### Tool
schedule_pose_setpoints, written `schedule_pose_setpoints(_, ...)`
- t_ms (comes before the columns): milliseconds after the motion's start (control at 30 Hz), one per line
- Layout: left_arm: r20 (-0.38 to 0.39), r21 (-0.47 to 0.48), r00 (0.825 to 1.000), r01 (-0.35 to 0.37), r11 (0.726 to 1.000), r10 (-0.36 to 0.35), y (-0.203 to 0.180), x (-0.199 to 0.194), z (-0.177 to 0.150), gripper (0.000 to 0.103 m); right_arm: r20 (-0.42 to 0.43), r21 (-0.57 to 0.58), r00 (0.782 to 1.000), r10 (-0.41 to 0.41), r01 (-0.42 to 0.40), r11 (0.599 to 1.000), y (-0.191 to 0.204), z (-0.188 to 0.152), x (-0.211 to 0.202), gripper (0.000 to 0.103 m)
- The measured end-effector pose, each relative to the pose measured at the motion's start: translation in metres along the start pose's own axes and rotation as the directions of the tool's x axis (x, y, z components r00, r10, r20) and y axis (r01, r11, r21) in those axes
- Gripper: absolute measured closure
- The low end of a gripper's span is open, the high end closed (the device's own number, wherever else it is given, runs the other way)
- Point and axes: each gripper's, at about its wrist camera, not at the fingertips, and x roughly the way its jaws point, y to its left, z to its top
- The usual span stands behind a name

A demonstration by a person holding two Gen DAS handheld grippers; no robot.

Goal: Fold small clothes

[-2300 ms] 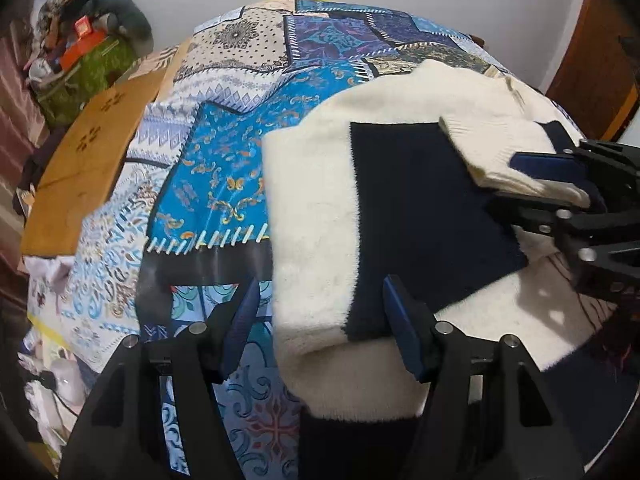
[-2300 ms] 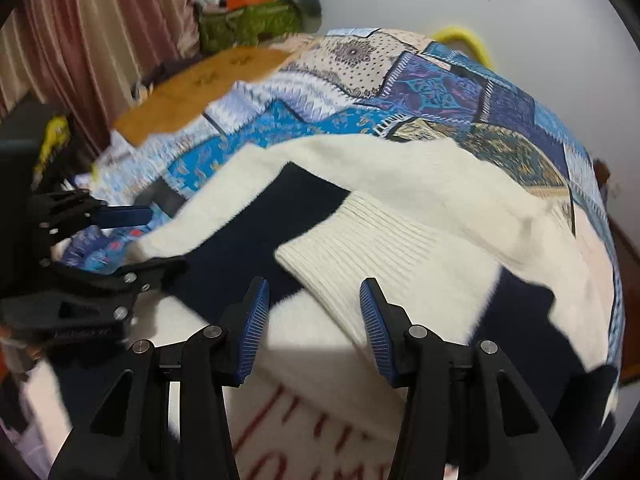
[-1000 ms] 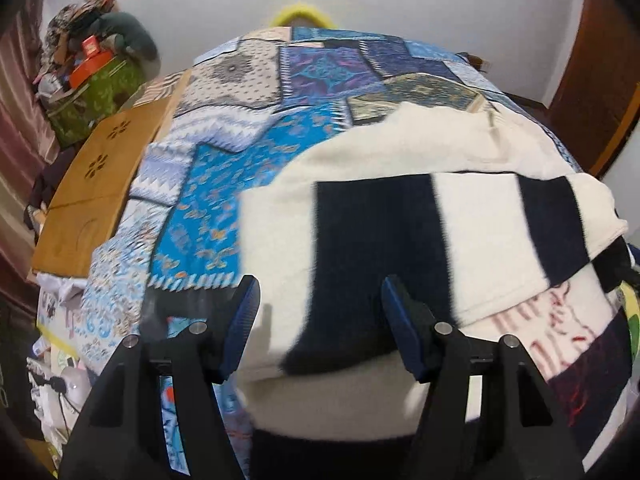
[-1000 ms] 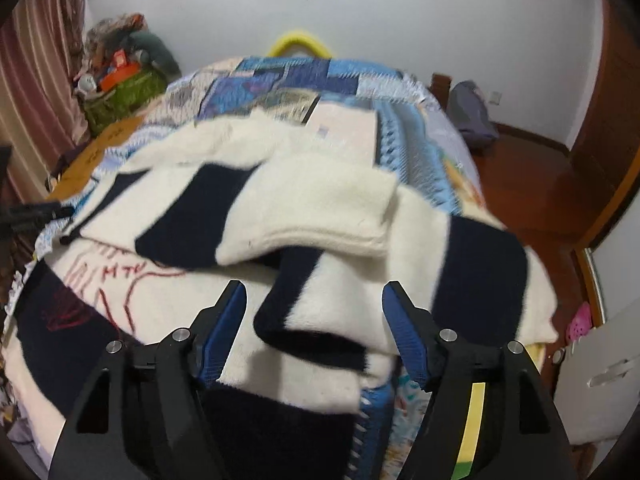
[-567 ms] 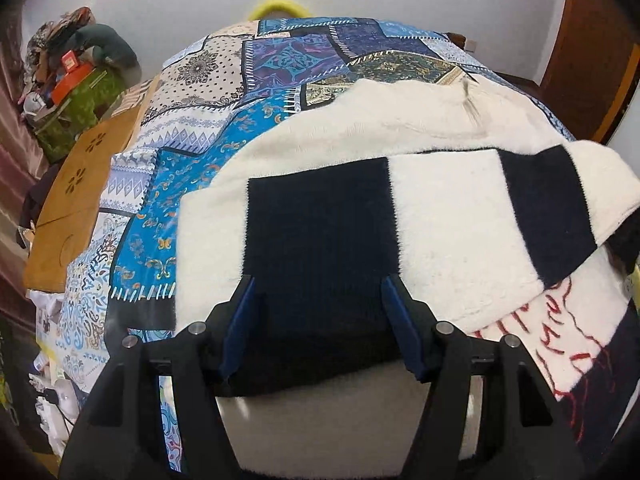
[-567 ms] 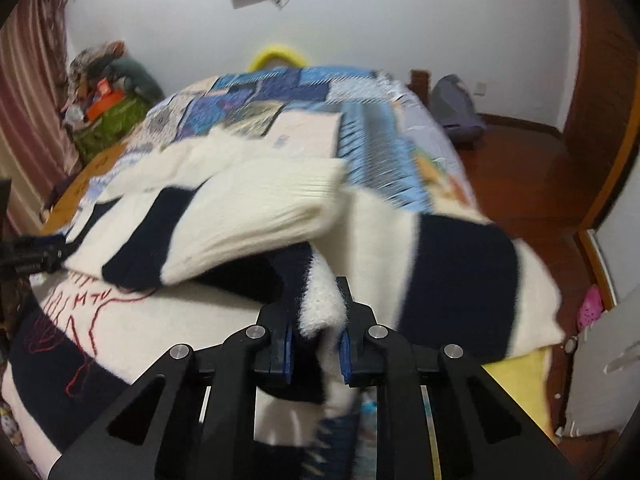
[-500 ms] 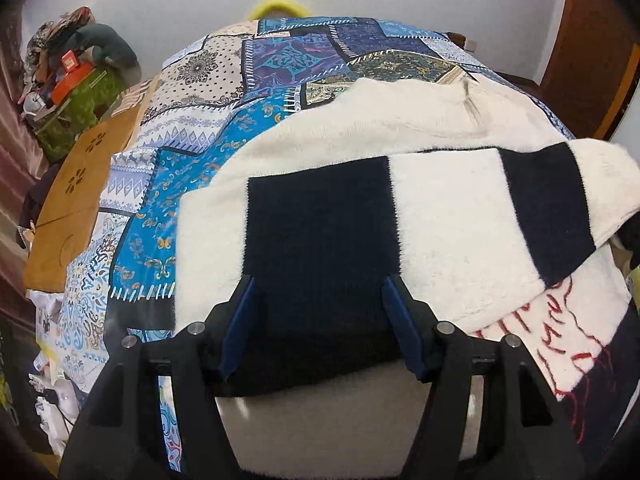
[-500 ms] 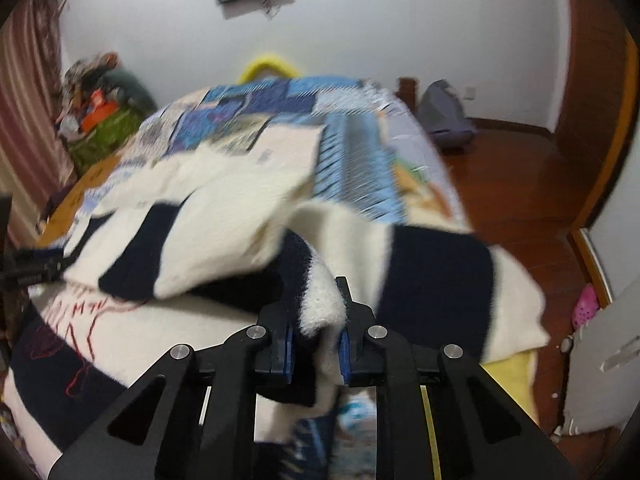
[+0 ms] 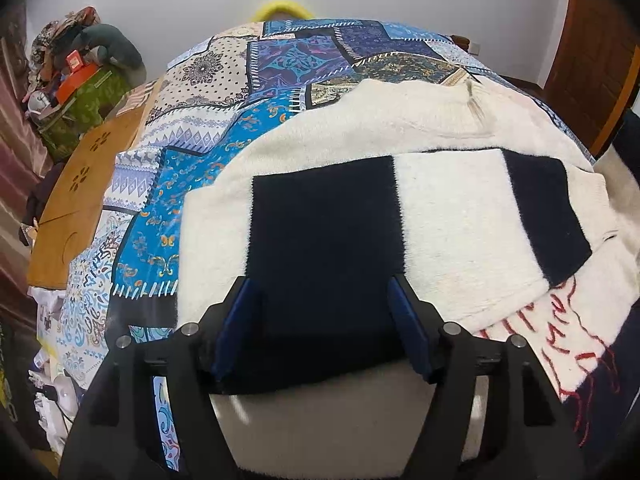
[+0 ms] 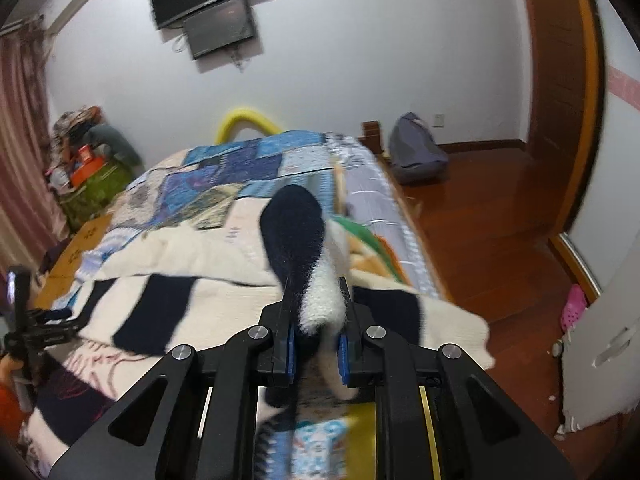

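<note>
A cream and navy striped sweater [image 9: 440, 224] with red stitching lies spread on a patchwork bed. One sleeve is folded across its body. My left gripper [image 9: 324, 332] is open, its blue pads on either side of the navy stripe at the sweater's near edge. My right gripper [image 10: 316, 344] is shut on a fold of the sweater [image 10: 308, 264], which stands lifted above the bed. The sweater's body [image 10: 168, 300] spreads to the left of it. The left gripper [image 10: 44, 324] shows at the far left of the right wrist view.
The blue patchwork bedspread [image 9: 224, 128] covers the bed. A wooden board [image 9: 76, 200] lies on its left side, a cluttered green box [image 9: 80, 96] beyond. A grey bag [image 10: 416, 152] sits on the wooden floor right of the bed. A TV [image 10: 208, 0] hangs on the wall.
My right gripper closed on the sweater's right edge and lifted it up. My left gripper stayed open over the navy stripe.
</note>
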Motion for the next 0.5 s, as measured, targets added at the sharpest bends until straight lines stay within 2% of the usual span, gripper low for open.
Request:
schedule_pose_setpoints(200, 0.005, 0.008, 1.000, 0.002, 1.000, -0.002, 0.000, -0.006, -0.003, 0.034, -0.066, -0.026, 0.992, 0.111, -0.113, 0.993, 0.043, -0.005, 0.025, 0.086)
schedule_pose_setpoints(333, 0.007, 0.004, 1.000, 0.019, 1.000, -0.019, 0.001, -0.014, -0.006, 0.034, -0.102, -0.041, 0.984, 0.146, -0.151, 0.988, 0.066, -0.014, 0.041, 0.082)
schedule_pose_setpoints(400, 0.006, 0.000, 1.000, 0.028, 1.000, -0.028, 0.002, -0.018, -0.006, 0.034, -0.135, -0.054, 0.978, 0.158, -0.166, 0.985, 0.074, -0.020, 0.049, 0.072)
schedule_pose_setpoints(500, 0.009, -0.004, 0.999, 0.048, 0.999, -0.048, 0.001, -0.023, -0.005, 0.034, -0.191, -0.049, 0.960, 0.203, -0.216, 0.975, 0.083, -0.029, 0.058, 0.067)
